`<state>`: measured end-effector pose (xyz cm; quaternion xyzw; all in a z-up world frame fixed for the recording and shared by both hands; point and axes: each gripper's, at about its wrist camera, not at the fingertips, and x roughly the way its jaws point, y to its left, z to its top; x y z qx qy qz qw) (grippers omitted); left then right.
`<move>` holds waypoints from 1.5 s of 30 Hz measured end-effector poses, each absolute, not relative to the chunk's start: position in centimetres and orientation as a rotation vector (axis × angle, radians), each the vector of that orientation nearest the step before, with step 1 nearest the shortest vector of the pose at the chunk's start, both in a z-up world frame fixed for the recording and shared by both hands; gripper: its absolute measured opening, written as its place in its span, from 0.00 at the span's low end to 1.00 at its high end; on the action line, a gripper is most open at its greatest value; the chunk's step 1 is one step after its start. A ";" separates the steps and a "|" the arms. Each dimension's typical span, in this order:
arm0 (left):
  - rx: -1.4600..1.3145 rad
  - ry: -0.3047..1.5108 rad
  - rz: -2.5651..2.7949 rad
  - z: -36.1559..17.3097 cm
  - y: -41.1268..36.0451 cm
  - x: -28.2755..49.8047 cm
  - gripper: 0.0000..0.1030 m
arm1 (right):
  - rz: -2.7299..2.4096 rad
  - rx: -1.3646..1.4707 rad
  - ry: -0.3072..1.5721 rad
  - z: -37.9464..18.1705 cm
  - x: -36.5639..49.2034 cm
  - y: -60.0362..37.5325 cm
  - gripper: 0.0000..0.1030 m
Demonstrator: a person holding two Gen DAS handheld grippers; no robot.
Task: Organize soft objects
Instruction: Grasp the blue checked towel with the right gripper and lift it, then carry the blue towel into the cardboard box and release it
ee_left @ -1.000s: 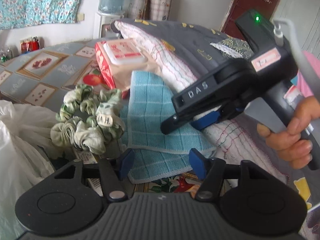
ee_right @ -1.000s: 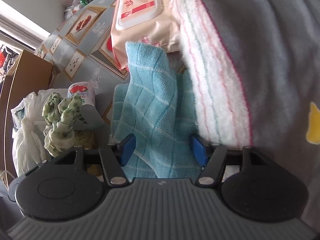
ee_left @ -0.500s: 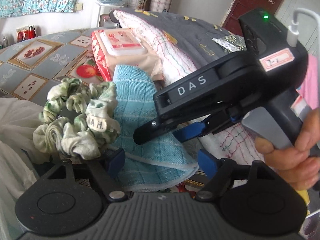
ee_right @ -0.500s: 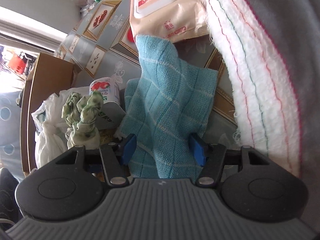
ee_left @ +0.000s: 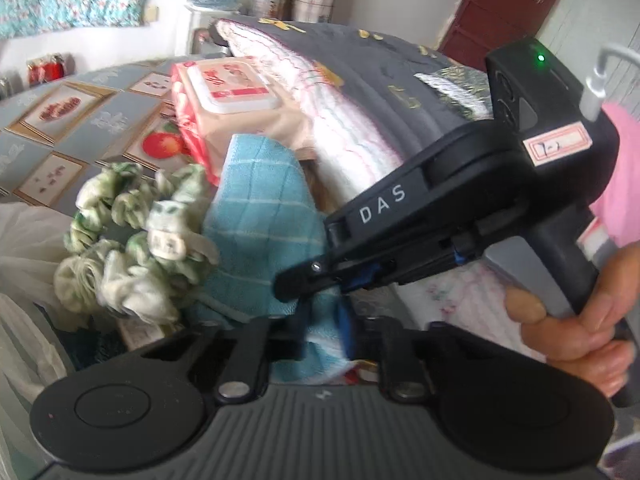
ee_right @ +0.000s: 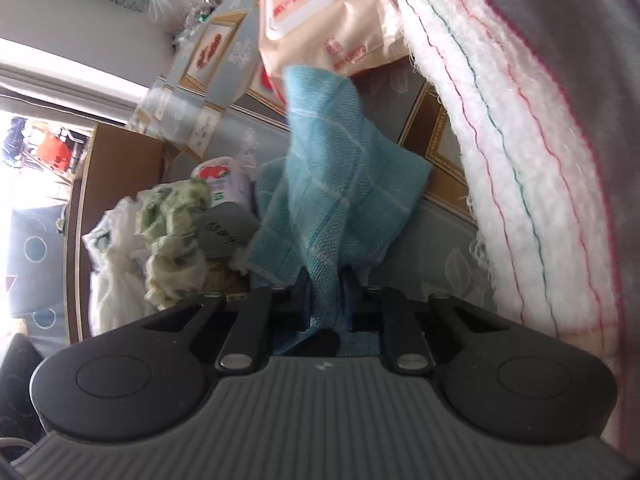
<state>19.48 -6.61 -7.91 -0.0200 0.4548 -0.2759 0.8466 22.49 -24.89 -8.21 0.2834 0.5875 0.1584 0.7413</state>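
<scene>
In the left wrist view, the left gripper (ee_left: 324,340) has just been closing, and its jaws now clench a bunched near edge of the blue checked cloth (ee_left: 264,216), which rises from between the blue pads and spreads up and away over the patterned bench (ee_left: 80,120). The right gripper (ee_left: 320,280) reaches in from the right, held by a hand (ee_left: 576,320); its tip meets the same cloth just above the left jaws, though the black body hides the contact itself. A green scrunchie (ee_left: 132,248) sits just left of the cloth, touching its edge, blurred. Behind lie a wet-wipe pack (ee_left: 228,100) and a folded blanket (ee_left: 340,120); the hand is cut off at the frame's right edge. In the right wrist view, the right gripper (ee_right: 324,304) has likewise just been closing, and its jaws are clamped on a gathered fold of the blue checked cloth (ee_right: 344,184), which stands up from the pads towards the wet-wipe pack (ee_right: 320,12). The cloth is motion-blurred. The scrunchie (ee_right: 176,240) is at the left, the blanket (ee_right: 520,140) fills the right, and the left gripper is not in this view.
</scene>
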 end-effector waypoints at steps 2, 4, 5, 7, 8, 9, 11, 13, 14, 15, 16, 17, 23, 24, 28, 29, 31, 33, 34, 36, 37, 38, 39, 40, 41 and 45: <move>-0.034 0.934 -0.590 -7.2 -6.8 18.7 0.14 | 0.352 0.618 1.258 -7.0 21.7 -24.9 0.12; -0.037 0.906 -0.600 -6.3 -6.8 18.0 0.14 | 0.354 0.618 1.226 -5.8 20.8 -25.1 0.12; -0.038 0.894 -0.606 -5.8 -6.8 17.7 0.14 | 0.353 0.617 1.208 -5.1 20.4 -25.3 0.12; -0.044 0.864 -0.621 -4.6 -6.6 16.9 0.14 | 0.357 0.621 1.173 -3.6 19.4 -25.5 0.11; -0.045 0.847 -0.629 -4.1 -6.5 16.5 0.14 | 0.360 0.620 1.154 -2.8 18.9 -25.5 0.11; -0.048 0.829 -0.635 -3.4 -6.4 16.0 0.14 | 0.363 0.616 1.135 -2.0 18.5 -25.5 0.11; -0.051 0.791 -0.645 -2.2 -6.1 15.1 0.14 | 0.372 0.608 1.095 -0.3 17.5 -25.4 0.11; -0.054 0.755 -0.652 -0.9 -5.7 14.2 0.14 | 0.382 0.604 1.059 1.3 16.7 -25.1 0.10; -0.054 0.736 -0.653 -0.3 -5.5 13.7 0.14 | 0.389 0.600 1.039 2.1 16.3 -25.0 0.10; -0.055 0.716 -0.652 0.4 -5.2 13.2 0.15 | 0.397 0.594 1.020 2.9 15.9 -24.7 0.10; -0.056 0.697 -0.651 1.1 -4.8 12.7 0.15 | 0.405 0.586 1.002 3.7 15.5 -24.4 0.10; -0.059 0.678 -0.650 1.7 -4.5 12.3 0.15 | 0.416 0.576 0.982 4.5 15.1 -24.1 0.10; -0.073 0.579 -0.601 5.3 -1.4 10.1 0.16 | 0.514 0.548 0.902 8.4 14.0 -20.7 0.10; -0.076 0.565 -0.586 5.8 -0.7 9.7 0.16 | 0.533 0.542 0.893 8.9 14.0 -19.9 0.10; -0.091 0.523 -0.517 7.4 2.4 8.2 0.16 | 0.617 0.518 0.876 10.4 14.3 -16.2 0.10; -0.096 0.515 -0.497 7.6 3.2 7.9 0.16 | 0.637 0.510 0.876 10.6 14.4 -15.1 0.10; -0.108 0.502 -0.455 8.1 4.9 7.4 0.16 | 0.676 0.497 0.879 11.0 14.7 -13.0 0.10; -0.118 0.491 -0.411 8.3 6.6 7.0 0.16 | 0.711 0.479 0.887 11.2 15.3 -10.8 0.10; -0.125 0.486 -0.389 8.5 7.5 6.8 0.16 | 0.727 0.470 0.893 11.4 15.5 -9.6 0.10; -0.140 0.482 -0.345 8.7 9.3 6.5 0.16 | 0.763 0.454 0.908 11.7 16.0 -7.3 0.10; -0.146 0.480 -0.321 8.8 10.1 6.5 0.16 | 0.779 0.445 0.917 11.8 16.0 -6.0 0.10; -0.152 0.479 -0.297 8.8 10.9 6.5 0.16 | 0.796 0.436 0.928 12.0 16.2 -4.6 0.10; -0.161 0.479 -0.271 8.9 11.9 6.5 0.16 | 0.810 0.428 0.940 12.1 16.4 -3.3 0.10; -0.169 0.478 -0.248 8.9 12.8 6.4 0.16 | 0.823 0.416 0.952 12.2 16.7 -1.8 0.10; -0.175 0.476 -0.225 9.0 13.8 6.5 0.16 | 0.833 0.403 0.966 12.2 16.9 -0.3 0.10; -0.218 0.488 -0.152 8.7 18.0 6.6 0.16 | 0.855 0.342 1.019 11.8 18.1 5.4 0.10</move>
